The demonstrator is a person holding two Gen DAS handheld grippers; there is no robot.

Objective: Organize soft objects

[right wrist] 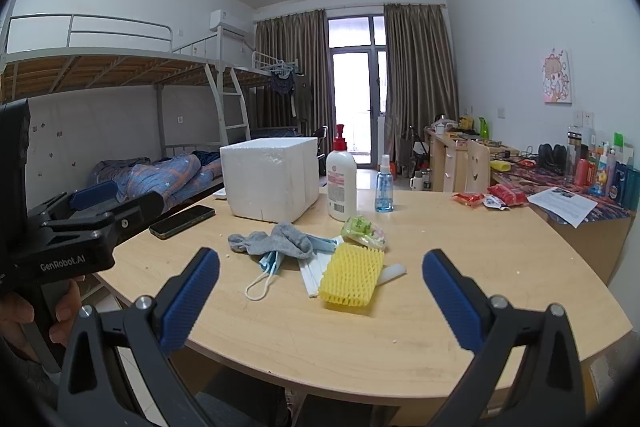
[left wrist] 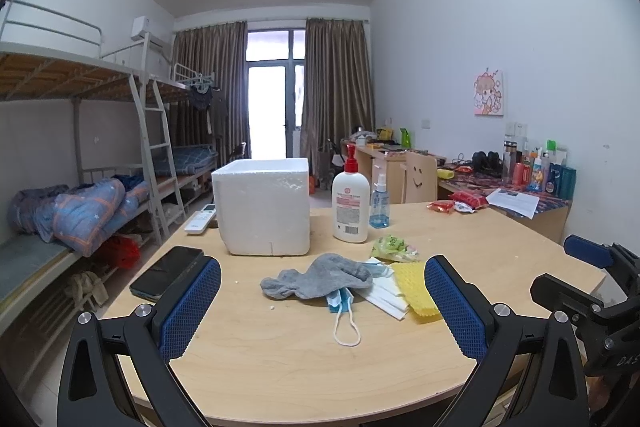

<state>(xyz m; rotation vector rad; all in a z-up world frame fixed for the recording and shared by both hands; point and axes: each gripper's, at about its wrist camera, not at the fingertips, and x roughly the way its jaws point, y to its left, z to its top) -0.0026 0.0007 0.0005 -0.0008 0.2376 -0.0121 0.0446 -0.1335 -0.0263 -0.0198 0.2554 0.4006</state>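
Note:
A grey sock (left wrist: 320, 277) (right wrist: 276, 241) lies mid-table over blue and white face masks (left wrist: 380, 291) (right wrist: 316, 263). A yellow foam net (left wrist: 416, 289) (right wrist: 352, 277) lies to their right, and a green plastic packet (left wrist: 394, 249) (right wrist: 364, 229) lies behind them. A white foam box (left wrist: 262, 205) (right wrist: 270, 181) stands behind the pile. My left gripper (left wrist: 322, 301) is open and empty, above the near table edge in front of the sock. My right gripper (right wrist: 320, 301) is open and empty, in front of the foam net.
A lotion pump bottle (left wrist: 350, 203) (right wrist: 341, 183) and a blue spray bottle (left wrist: 379, 205) (right wrist: 384, 189) stand right of the box. A phone (left wrist: 166, 273) (right wrist: 182, 221) and a remote (left wrist: 200, 221) lie at the left. Red snack packets (right wrist: 486, 197) lie far right. Bunk beds stand left.

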